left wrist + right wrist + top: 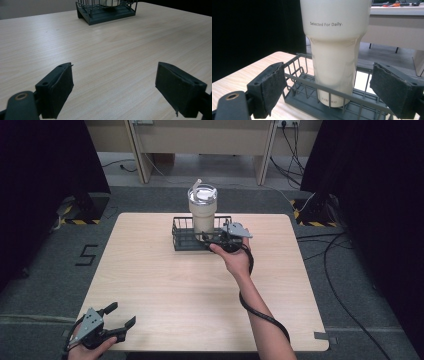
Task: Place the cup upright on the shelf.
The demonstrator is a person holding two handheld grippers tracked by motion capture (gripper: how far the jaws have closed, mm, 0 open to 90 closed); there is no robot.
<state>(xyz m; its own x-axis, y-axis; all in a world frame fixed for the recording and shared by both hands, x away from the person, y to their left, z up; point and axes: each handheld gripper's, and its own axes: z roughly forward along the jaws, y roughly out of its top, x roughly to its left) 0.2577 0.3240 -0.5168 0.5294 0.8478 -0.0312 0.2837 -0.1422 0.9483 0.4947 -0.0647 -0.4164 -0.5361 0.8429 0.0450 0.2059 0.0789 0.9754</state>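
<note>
A light wood-grain square table (165, 290) stood on grey carpet, and toward its twelve o'clock edge sat a dark grey wire basket with a solid base (186, 239). Inside the basket, upright, stood a tall cream-white tumbler with a clear lid and a white straw tab (202, 210); in the right gripper view its side read "Selected For Daily." and its narrow foot rested on the basket floor behind the near wire wall.

The right gripper (212, 239), held in the person's right hand (235, 257), sat at the basket's three o'clock end, pointing toward nine o'clock at the tumbler's lower body. Its jaws stood wide apart, holding nothing. In the right gripper view the two black padded jaws flanked the tumbler (335, 50) without touching it, and the left jaw's pad lay just beside the basket's top rail (322, 86). A black cable ran from this gripper back along the forearm toward six o'clock.

The left gripper (120, 317) rested at the table's seven o'clock corner in the person's left hand (87, 347), well apart from the basket, with a grey three-cornered plate on top. Its jaws were also spread wide and empty, aimed toward two o'clock. The left gripper view showed bare tabletop (105, 55) between its pads, with the basket (107, 12) far off at twelve o'clock.
</note>
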